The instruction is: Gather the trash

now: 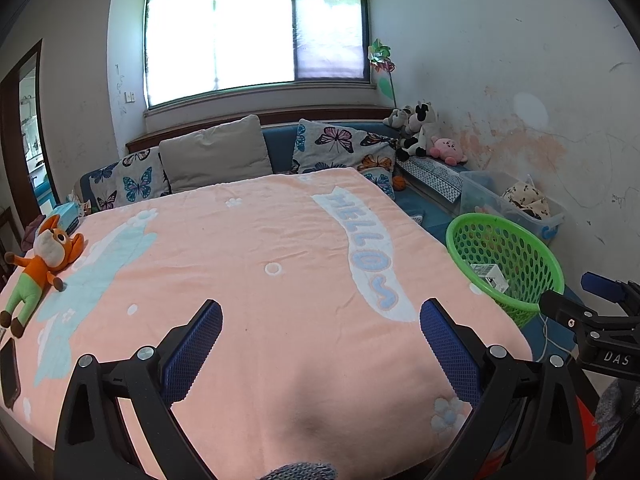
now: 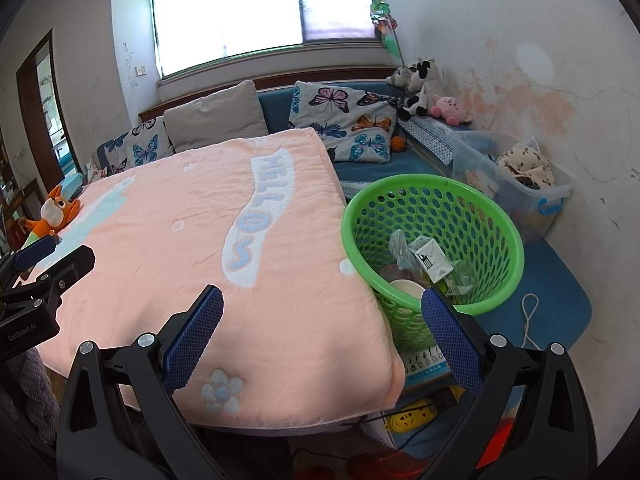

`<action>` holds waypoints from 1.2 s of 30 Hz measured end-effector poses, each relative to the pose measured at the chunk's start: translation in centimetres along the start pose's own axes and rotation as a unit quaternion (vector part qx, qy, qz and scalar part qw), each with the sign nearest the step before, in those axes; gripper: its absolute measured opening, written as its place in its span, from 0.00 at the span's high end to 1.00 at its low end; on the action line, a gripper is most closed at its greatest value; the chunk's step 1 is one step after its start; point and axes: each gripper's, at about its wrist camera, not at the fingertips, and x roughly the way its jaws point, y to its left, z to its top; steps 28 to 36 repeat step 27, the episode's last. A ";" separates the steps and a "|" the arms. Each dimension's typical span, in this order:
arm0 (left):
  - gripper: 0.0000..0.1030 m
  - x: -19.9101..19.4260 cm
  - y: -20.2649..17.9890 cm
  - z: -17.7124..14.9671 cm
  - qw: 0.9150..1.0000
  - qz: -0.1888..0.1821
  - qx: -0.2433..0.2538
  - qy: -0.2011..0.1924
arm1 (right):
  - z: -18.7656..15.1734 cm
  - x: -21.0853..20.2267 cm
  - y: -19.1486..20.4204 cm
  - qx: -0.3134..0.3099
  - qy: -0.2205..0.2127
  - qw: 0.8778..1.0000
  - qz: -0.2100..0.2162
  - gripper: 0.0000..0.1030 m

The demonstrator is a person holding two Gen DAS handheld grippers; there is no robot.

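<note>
Jaws spread, empty; green basket point(image 2: 432, 216) trash partly hidden by right gripper point(image 2: 322, 312).

Fuzzy matt cloth blanket point(image 1: 256, 240), glossy perforated plastic basket point(image 2: 434, 192) (paper carton point(image 2: 432, 258) inside), claw pads w/ textured rubber.

Pink blanket point(image 1: 260, 264) with pale-blue lettering, green perforated basket point(image 2: 492, 216), butterfly-print cushions point(image 1: 340, 146).

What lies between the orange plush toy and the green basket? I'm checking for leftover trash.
In the left wrist view, only bare pink blanket spans between the orange plush toy and the green basket; no trash there.
</note>
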 end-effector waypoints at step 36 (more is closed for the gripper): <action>0.07 0.1 -0.2 -0.5 1.000 0.002 -0.004 -0.002 | -0.4 0.2 0.5 -0.005 -0.003 1.000 0.004 0.04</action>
